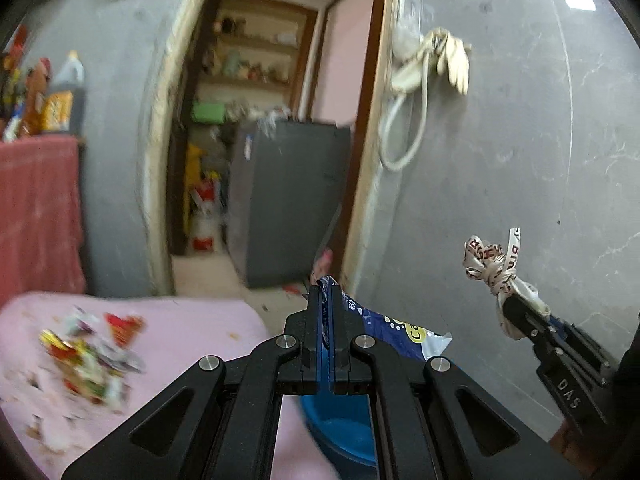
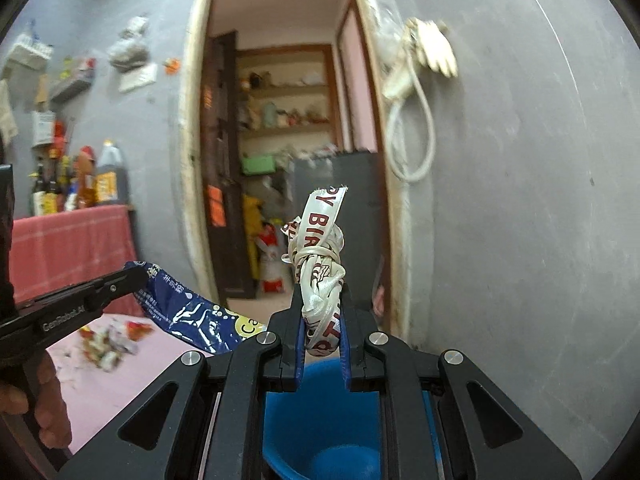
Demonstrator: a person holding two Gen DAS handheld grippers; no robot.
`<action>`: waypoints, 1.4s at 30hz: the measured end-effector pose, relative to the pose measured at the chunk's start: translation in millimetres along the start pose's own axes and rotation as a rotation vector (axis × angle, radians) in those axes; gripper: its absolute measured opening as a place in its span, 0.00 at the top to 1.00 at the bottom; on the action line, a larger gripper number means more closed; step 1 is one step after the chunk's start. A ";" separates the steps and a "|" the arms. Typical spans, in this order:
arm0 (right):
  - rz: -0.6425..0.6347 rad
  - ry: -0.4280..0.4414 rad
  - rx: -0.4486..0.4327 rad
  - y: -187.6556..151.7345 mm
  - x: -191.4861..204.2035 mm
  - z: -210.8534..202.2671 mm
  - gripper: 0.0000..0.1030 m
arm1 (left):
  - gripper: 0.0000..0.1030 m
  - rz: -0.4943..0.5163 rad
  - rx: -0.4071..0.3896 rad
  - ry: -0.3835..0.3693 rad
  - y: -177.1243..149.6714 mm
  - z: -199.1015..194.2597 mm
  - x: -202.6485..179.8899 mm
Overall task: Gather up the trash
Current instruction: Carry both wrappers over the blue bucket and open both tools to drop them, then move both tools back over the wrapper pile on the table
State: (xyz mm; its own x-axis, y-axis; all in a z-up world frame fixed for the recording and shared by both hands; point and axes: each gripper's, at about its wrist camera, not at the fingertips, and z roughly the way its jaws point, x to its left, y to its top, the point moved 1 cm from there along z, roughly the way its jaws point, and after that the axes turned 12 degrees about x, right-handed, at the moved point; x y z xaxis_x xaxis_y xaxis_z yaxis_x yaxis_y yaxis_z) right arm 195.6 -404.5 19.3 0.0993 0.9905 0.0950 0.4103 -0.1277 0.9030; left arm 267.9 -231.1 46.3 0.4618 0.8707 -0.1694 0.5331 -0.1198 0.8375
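Directly below both grippers sits the blue bucket (image 2: 320, 432), its open mouth under the right gripper (image 2: 322, 320) and just right of the left gripper (image 1: 328, 320). Each tool is clamped on trash: the right on a knotted white ribbon (image 2: 322, 272) standing upright, the left pinched flat on a blue wrapper (image 1: 396, 328) trailing toward the bucket, so both drops look short and downward. Farther left, more wrappers (image 1: 88, 352) litter the pink cloth (image 1: 192, 320).
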 end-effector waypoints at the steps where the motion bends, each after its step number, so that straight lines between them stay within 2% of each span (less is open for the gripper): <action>1: 0.015 -0.007 0.021 -3.3 -6.0 5.6 0.88 | 1.00 -0.006 0.020 -0.006 -0.5 7.3 -1.7; 8: 0.083 -0.027 0.163 -26.3 -33.9 37.6 0.86 | 1.00 -0.023 0.208 -0.030 1.3 73.1 -14.5; 14: 0.124 -0.013 0.270 -41.9 -46.8 60.3 0.81 | 0.97 -0.060 0.374 -0.052 -12.7 116.5 -15.0; 20: 0.159 -0.005 0.306 -47.5 -56.1 69.8 0.75 | 0.89 -0.103 0.427 -0.053 -16.8 127.5 -7.4; 21: 0.162 -0.005 0.307 -46.3 -56.1 71.2 0.75 | 0.83 -0.104 0.426 -0.053 -16.2 127.8 -6.7; 22: 0.164 -0.005 0.306 -45.6 -56.1 70.9 0.75 | 0.77 -0.105 0.423 -0.053 -16.5 126.7 -5.3; 28: 0.163 -0.009 0.251 -33.0 -52.3 59.6 0.70 | 0.71 -0.103 0.364 -0.045 -13.0 103.8 -0.5; 29: 0.162 -0.011 0.233 -29.0 -50.5 56.1 0.65 | 0.68 -0.100 0.344 -0.040 -11.8 97.8 -0.6; 31: 0.153 -0.013 0.178 -20.6 -45.9 43.8 0.55 | 0.56 -0.089 0.296 -0.026 -8.8 83.0 0.9; 34: 0.136 -0.013 0.118 -8.4 -37.8 27.3 0.52 | 0.44 -0.079 0.213 0.001 -1.4 58.8 8.1; 35: 0.131 -0.011 0.101 -4.9 -34.9 22.1 0.46 | 0.40 -0.079 0.197 0.006 0.3 52.9 10.6; 36: 0.126 -0.008 0.085 -1.9 -32.1 18.2 0.37 | 0.31 -0.082 0.180 0.013 3.0 45.6 13.4; 37: 0.118 -0.003 0.063 1.9 -28.3 12.1 0.31 | 0.22 -0.089 0.154 0.023 6.0 35.2 17.7; 38: 0.113 0.002 0.047 5.1 -25.1 8.0 0.25 | 0.19 -0.093 0.134 0.026 7.6 27.8 21.3; 40: 0.102 0.017 0.021 12.7 -16.3 -0.4 0.19 | 0.07 -0.105 0.077 0.026 10.2 8.6 29.4; 42: 0.089 0.029 0.004 17.8 -7.8 -7.1 0.05 | 0.01 -0.117 0.013 0.055 12.5 -12.5 38.0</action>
State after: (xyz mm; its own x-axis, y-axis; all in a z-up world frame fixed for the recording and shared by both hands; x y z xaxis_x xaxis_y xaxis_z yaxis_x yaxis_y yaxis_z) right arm 195.7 -414.2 37.6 0.1087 0.9764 0.1869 0.4049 -0.2152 0.8887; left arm 283.3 -193.5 56.8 0.3561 0.9040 -0.2365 0.5903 -0.0214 0.8069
